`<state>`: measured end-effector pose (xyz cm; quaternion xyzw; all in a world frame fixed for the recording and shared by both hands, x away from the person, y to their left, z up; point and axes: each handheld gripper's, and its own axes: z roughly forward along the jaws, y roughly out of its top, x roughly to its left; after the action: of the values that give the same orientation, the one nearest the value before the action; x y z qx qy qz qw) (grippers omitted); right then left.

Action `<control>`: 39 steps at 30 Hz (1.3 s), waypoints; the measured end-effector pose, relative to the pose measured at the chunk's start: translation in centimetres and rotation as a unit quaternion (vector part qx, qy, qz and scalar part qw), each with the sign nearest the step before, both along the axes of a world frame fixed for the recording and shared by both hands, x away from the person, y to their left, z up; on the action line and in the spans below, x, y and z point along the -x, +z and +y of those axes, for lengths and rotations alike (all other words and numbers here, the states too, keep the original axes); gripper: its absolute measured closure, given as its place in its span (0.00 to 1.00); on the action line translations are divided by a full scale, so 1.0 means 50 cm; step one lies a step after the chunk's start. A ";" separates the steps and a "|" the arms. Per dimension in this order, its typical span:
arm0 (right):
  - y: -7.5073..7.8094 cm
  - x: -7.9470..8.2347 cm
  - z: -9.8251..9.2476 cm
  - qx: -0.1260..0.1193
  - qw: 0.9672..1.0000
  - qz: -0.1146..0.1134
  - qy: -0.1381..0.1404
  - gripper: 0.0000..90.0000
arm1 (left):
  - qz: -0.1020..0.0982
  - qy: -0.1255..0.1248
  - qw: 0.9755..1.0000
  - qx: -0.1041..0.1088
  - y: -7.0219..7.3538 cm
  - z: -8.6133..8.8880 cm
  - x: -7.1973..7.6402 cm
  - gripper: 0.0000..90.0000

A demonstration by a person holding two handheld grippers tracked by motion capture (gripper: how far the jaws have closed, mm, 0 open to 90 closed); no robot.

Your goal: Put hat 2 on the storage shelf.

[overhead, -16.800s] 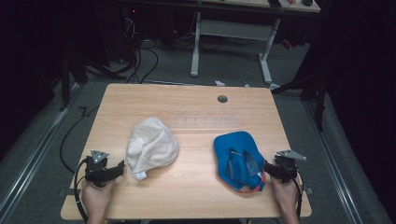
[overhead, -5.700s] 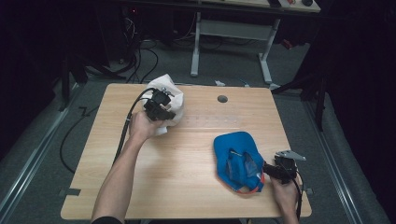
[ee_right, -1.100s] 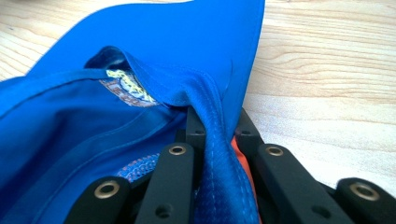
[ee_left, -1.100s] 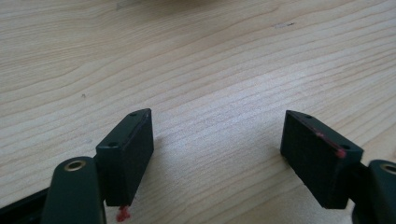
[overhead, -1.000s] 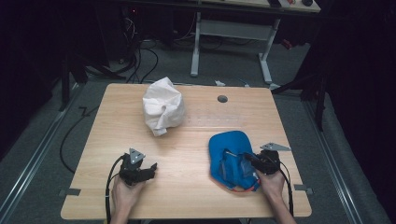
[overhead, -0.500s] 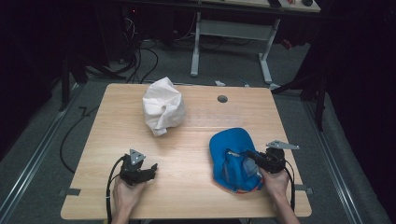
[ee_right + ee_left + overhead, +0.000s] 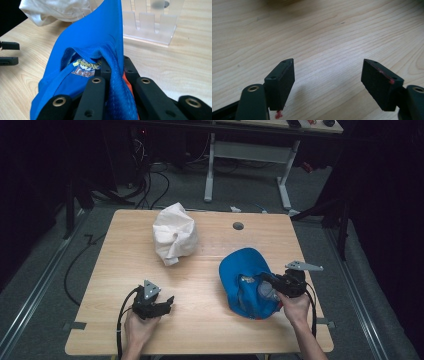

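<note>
My right gripper (image 7: 266,282) has its jaws pinched tight on the blue cap (image 7: 245,277), biting a fold of fabric at the cap's edge; in the right gripper view the two black jaws close on a ridge of blue cloth, with a sliver of orange showing beside it and a stitched yellow and red label just ahead on the inside. The cap hangs from that grip with its brim (image 7: 100,32) tilted up in front of my camera, while in the high view its lower part looks to be on or close to the table (image 7: 210,320) near the right front corner; I cannot tell whether it touches. My left gripper (image 7: 167,302) sits at the left front of the table with its jaws standing wide apart and nothing between them; in the left gripper view I see bare wood grain between the two black pads (image 7: 280,82), one marked with a red smear. Farther out, a crumpled white cloth (image 7: 173,237) lies toward the far left of the tabletop, well apart from the cap. A clear plastic stand (image 7: 147,21) rises on the table beyond the cap in the right gripper view, and a small round hole (image 7: 238,226) sits near the table's far edge.
</note>
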<state>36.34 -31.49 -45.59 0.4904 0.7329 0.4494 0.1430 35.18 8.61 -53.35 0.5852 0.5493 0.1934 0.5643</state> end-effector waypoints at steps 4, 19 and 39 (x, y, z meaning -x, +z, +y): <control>0.014 -0.015 0.004 -0.005 1.000 -0.001 0.007 0.92 | -0.008 -0.016 1.000 -0.006 0.008 -0.018 0.003 0.30; 0.074 -0.054 0.057 -0.022 0.999 0.006 0.037 0.92 | -0.033 -0.085 0.996 -0.017 0.048 -0.128 -0.011 0.28; 0.085 -0.106 0.129 -0.025 0.998 0.033 0.045 0.92 | -0.026 -0.111 0.994 0.005 0.058 -0.195 -0.043 0.26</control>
<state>41.63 -25.03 -41.32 0.4746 0.7474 0.4569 0.0859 37.34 -1.14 -50.43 0.6344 0.4671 0.1426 0.5992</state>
